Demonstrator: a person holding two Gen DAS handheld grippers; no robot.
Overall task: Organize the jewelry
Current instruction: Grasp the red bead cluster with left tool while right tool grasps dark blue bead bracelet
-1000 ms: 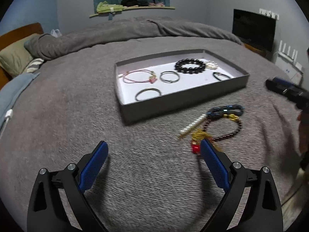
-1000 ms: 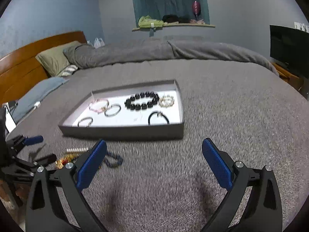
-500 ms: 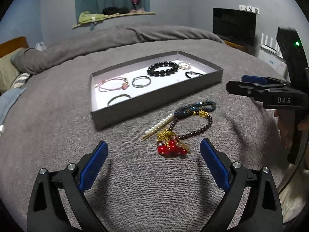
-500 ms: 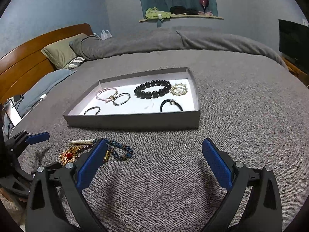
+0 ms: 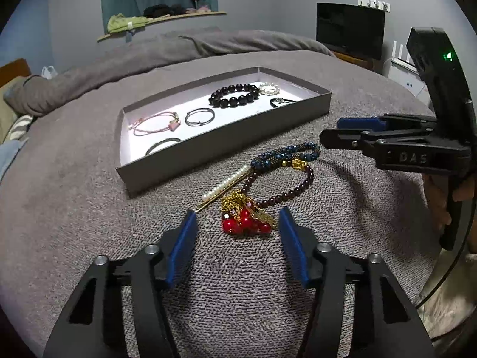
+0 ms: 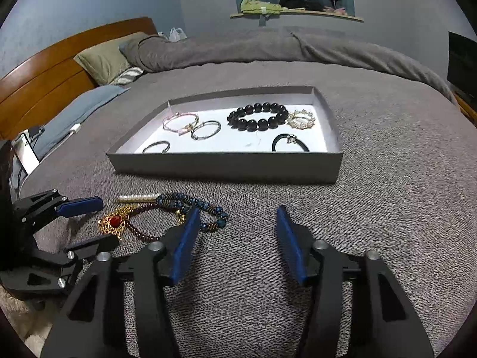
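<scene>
A grey tray [image 5: 226, 140] [image 6: 226, 165] on the bed holds several bracelets and rings, among them a black bead bracelet [image 5: 234, 95] [image 6: 258, 116]. In front of it lies a loose pile: a red and gold brooch [image 5: 246, 217] [image 6: 114, 222], a dark red bead bracelet [image 5: 286, 191], a blue bead bracelet [image 5: 286, 155] [image 6: 193, 205] and a pearl pin [image 5: 226, 185] [image 6: 137, 198]. My left gripper [image 5: 237, 223] is open, its fingers either side of the brooch. My right gripper [image 6: 235, 223] is open and empty, to the right of the pile.
The grey blanket [image 6: 387, 194] covers the bed. Pillows [image 6: 104, 59] and a wooden headboard [image 6: 44, 74] are at the left. A dark screen [image 5: 348, 29] stands at the back right. A wall shelf [image 6: 295, 12] holds clothes.
My left gripper has moved forward up to the brooch and its jaws have narrowed. My right gripper's jaws have narrowed too, and it has moved closer to the tray and pile.
</scene>
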